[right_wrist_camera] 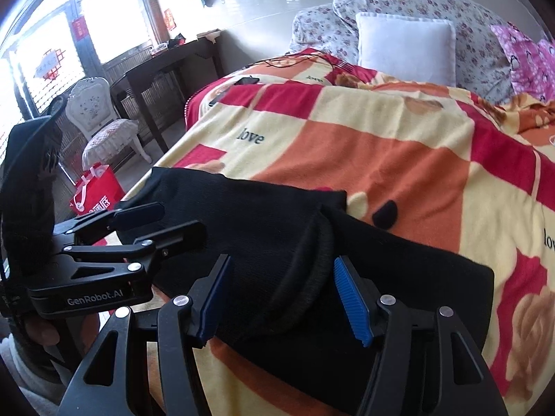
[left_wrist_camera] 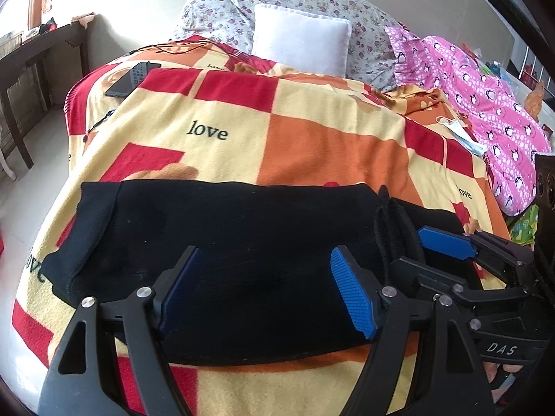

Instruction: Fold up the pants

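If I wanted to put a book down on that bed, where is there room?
The blanket is bare between the black pants and the white pillow. It is crowded at the right by the pink penguin bedding and face mask, and far left by a phone.

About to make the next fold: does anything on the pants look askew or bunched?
Yes. A thick rolled ridge of the black pants bulges up near the right tool, likely the waistband, not flat. The far left edge slants. Both tools, left tool too, are open.
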`<state>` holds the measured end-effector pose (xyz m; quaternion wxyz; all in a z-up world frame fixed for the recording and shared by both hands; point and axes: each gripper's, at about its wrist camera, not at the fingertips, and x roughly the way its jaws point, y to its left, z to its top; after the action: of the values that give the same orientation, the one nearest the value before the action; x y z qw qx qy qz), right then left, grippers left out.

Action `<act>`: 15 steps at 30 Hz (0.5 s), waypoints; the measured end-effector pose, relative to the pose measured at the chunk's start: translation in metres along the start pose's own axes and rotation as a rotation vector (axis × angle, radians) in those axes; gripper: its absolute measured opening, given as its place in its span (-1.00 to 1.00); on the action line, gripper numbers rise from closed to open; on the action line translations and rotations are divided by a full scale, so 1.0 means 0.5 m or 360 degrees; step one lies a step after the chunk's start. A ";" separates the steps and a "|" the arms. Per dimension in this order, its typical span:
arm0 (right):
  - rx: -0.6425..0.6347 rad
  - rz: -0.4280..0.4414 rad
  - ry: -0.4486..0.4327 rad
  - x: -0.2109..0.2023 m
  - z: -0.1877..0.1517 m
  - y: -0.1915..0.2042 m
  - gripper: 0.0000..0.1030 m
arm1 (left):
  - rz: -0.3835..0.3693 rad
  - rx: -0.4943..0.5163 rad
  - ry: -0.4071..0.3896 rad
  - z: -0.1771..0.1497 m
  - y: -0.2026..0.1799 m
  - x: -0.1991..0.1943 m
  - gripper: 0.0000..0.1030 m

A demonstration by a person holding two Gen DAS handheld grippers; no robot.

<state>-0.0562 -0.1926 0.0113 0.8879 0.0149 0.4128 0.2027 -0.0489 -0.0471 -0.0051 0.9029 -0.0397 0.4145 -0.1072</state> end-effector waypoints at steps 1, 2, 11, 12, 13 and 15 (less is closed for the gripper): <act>-0.0002 0.0001 0.0000 0.001 0.002 0.002 0.20 | 0.0002 -0.0008 -0.0001 0.000 0.005 -0.002 0.48; -0.0004 0.0001 0.0000 0.002 0.003 0.004 0.20 | 0.0004 -0.0013 -0.0002 -0.001 0.008 -0.003 0.48; 0.0016 -0.0030 -0.0003 0.000 0.004 -0.007 0.20 | 0.0009 -0.0065 0.0015 -0.002 0.034 -0.002 0.50; 0.0022 -0.0045 -0.0008 -0.003 0.004 -0.011 0.20 | 0.0009 -0.0066 0.0015 -0.003 0.035 -0.001 0.50; 0.0035 -0.0057 -0.0009 -0.003 0.003 -0.018 0.20 | 0.0012 -0.0065 0.0016 -0.003 0.035 -0.001 0.50; 0.0049 -0.0060 0.0010 0.004 0.002 -0.028 0.20 | 0.0013 -0.0068 0.0024 -0.005 0.037 0.001 0.50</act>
<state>-0.0495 -0.2047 0.0078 0.8899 0.0202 0.4188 0.1797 -0.0473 -0.0293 -0.0100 0.8991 -0.0564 0.4236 -0.0951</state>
